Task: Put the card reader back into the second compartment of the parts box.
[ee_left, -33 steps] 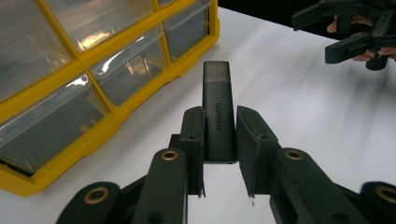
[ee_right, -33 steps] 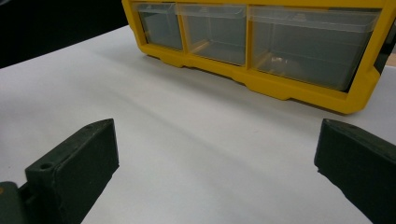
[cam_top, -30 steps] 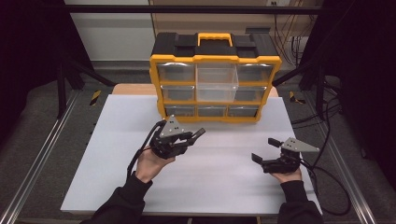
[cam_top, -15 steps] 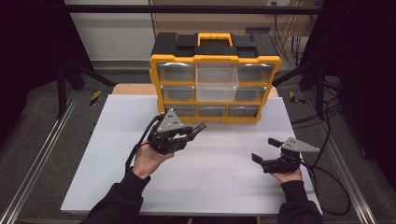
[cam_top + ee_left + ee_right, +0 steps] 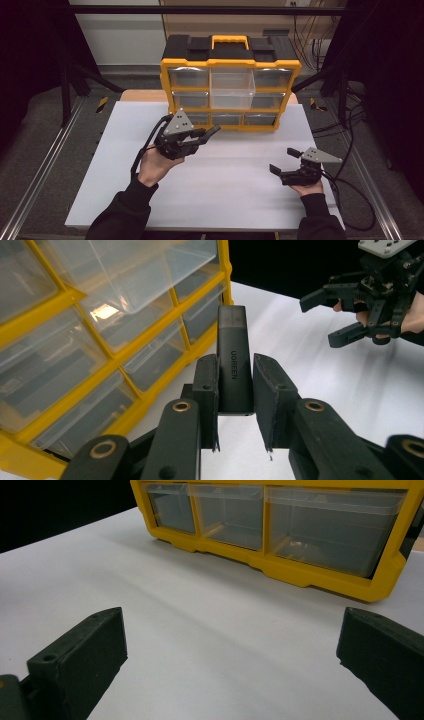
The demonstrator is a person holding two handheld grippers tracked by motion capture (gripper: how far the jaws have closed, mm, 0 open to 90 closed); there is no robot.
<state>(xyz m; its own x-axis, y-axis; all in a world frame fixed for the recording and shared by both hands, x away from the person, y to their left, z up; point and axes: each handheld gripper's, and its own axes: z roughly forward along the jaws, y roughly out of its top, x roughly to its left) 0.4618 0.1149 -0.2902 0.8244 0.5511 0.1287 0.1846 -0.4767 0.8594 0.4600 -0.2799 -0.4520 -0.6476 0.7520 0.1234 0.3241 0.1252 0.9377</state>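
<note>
1. The left hand-held gripper [image 5: 235, 390] is clamped on a slim dark adapter stick [image 5: 234, 360] printed UGREEN. The stick sits upright between the pads with most of its length poking out past them, held just in front of the yellow drawer cabinet [image 5: 230, 64], near its lower left drawers.
2. Slip risk: I judge the grip shallow, since the pads catch only the lower part of the stick. A knock against the cabinet's yellow frame could lever it sideways or pull it free.
3. Aim risk: the one clear drawer [image 5: 232, 87] standing out from the cabinet front is in the middle column, above and to the right of the stick. If that is the target, coming in too low would hit the drawer's front wall rather than clear its rim.
4. Drop risk: released too early, the stick would land on the white worktop [image 5: 100, 175] in front of the cabinet.
5. The right hand-held gripper [image 5: 286, 161] has its jaws wide apart and empty, low over the worktop, well to the right of the cabinet's front. It is not steadying the cabinet, so a push on the drawer could shift it.
6. Count: one cabinet, eight drawer fronts that I can make out, one pulled out, one adapter stick, two hand-held grippers.
</note>
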